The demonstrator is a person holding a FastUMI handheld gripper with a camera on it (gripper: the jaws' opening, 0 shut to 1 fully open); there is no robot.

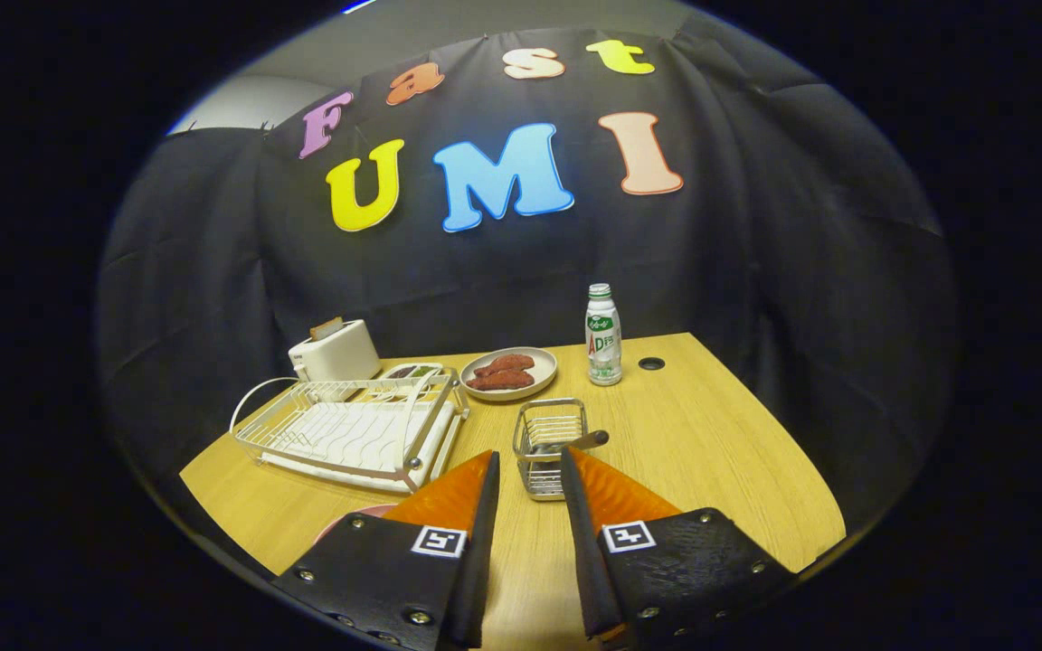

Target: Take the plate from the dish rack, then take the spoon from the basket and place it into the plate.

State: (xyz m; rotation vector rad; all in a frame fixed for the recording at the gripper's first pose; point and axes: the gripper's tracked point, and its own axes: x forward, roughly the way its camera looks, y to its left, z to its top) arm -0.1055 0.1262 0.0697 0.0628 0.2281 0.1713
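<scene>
Gripper [528,466] fingers apart, nothing betw. them, above light wood table [711,452]. Just ahead: small wire basket [550,445], dark spoon handle [586,440] poking out its right side. White wire dish rack [354,429] to left. Pink plate [349,523] edge peeks under left finger.

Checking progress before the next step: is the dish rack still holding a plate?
No, the dish rack stands bare, and a pink plate peeks out by the open gripper.

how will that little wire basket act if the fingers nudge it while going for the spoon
The wire basket looks thin-walled and nearly empty, so probably light and apt to slide on the smooth wooden table. The spoon handle leaning over its rim may lever it sideways. The open gripper hangs just short of it.
</scene>
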